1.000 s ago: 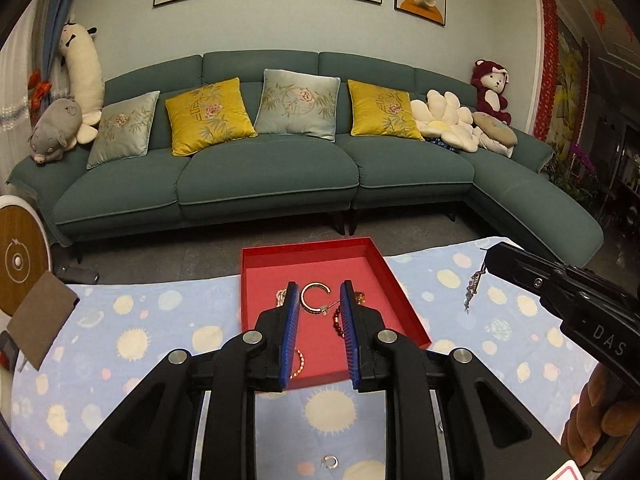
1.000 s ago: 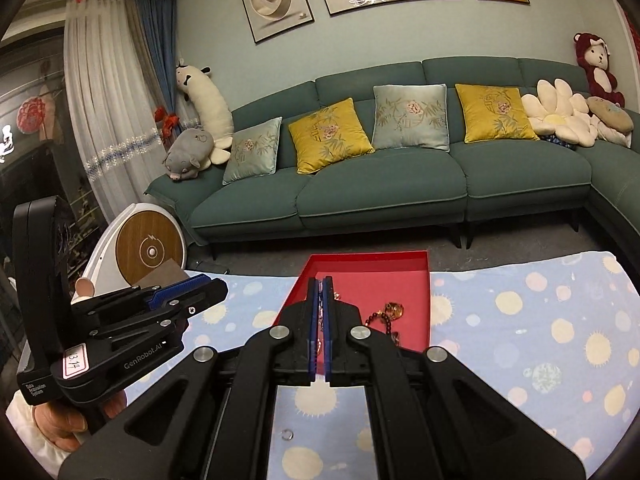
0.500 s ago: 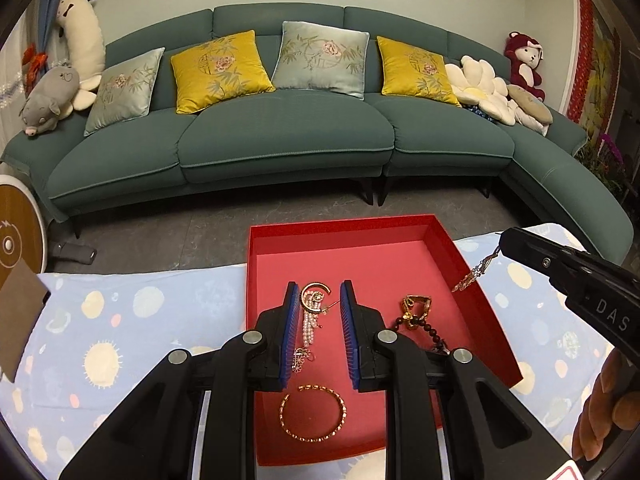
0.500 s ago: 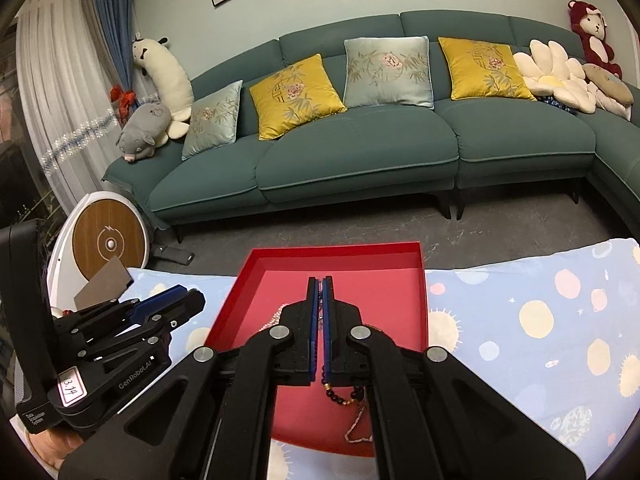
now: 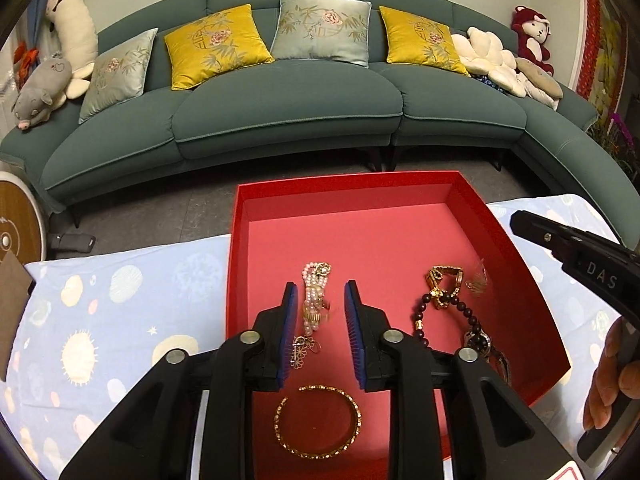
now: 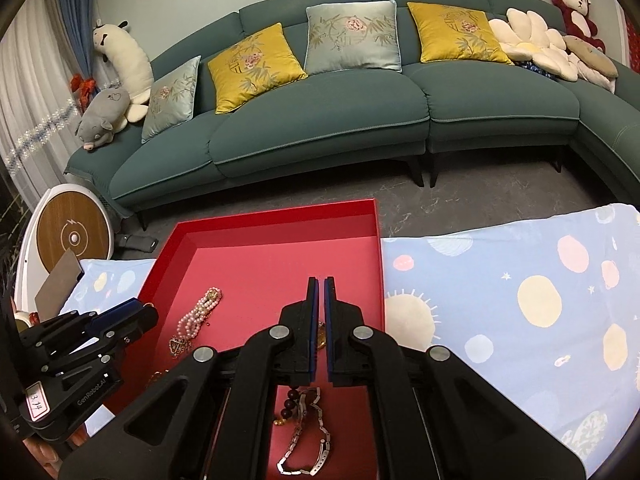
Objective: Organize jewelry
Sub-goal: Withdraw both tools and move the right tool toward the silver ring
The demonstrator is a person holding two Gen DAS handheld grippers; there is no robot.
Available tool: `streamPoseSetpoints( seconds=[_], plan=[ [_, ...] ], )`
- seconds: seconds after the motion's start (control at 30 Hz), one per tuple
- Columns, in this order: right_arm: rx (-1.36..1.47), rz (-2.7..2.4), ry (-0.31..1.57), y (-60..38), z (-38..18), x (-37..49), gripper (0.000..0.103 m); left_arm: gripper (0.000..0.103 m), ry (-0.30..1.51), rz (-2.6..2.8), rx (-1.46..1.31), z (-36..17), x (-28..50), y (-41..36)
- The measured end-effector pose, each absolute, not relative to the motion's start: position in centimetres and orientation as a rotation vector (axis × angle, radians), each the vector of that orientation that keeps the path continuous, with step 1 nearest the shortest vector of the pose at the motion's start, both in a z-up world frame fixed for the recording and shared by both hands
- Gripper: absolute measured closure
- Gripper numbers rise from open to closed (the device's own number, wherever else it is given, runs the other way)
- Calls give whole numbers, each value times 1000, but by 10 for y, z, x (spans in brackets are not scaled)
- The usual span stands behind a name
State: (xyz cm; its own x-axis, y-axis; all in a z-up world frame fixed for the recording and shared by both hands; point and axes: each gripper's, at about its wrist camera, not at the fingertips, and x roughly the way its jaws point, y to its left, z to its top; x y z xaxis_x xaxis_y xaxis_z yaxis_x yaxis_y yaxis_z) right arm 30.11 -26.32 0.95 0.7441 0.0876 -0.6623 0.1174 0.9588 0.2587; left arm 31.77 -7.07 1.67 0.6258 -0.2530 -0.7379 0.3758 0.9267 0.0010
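Note:
A red tray point(image 5: 516, 264) point(image 6: 280, 216) lies on a blue spotted cloth. In it lie a pearl bracelet point(image 5: 314, 300) point(image 6: 198, 312), a gold bangle point(image 5: 318, 420), a dark bead string point(image 5: 444, 308), gold pieces point(image 5: 444, 276) and a silver link bracelet point(image 6: 308, 432). My left gripper point(image 5: 319, 304) is open above the tray, its jaws either side of the pearl bracelet. My right gripper point(image 6: 319, 304) hovers over the tray's right part with its jaws almost together; a small gold earring point(image 5: 478, 280) falls blurred below its tip.
The cloth point(image 6: 520, 300) covers the table to the right and to the left point(image 5: 100, 320). A green sofa point(image 5: 280, 100) with cushions stands behind, across a strip of grey floor. A round wooden-faced device point(image 6: 72, 236) stands at the left.
Both grippers moved forward and down over the tray. The gold earring that hung from my right gripper's tip has left it and drops into the tray.

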Motion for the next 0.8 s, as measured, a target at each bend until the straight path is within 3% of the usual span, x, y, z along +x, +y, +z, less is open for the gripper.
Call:
streamPoseSetpoints(
  seconds=[0.03, 0.27, 0.37, 0.5, 0.63, 0.8],
  plan=[
    [296, -18, 726, -264, 14, 299, 98, 68, 816, -355, 159, 19, 317, -70],
    [253, 14, 607, -257, 89, 254, 97, 68, 692, -363, 77, 92, 286, -50],
    [223, 32, 539, -252, 125, 212, 74, 66, 641, -376, 86, 126, 259, -44],
    [193, 38, 497, -246, 149, 159, 71, 59, 600, -374, 109, 151, 212, -36],
    [177, 45, 503, -241, 139, 107, 70, 58, 605, -372, 108, 153, 171, -33],
    [166, 32, 635, -240, 90, 65, 70, 58, 630, -355, 188, 118, 126, -29]
  ],
)
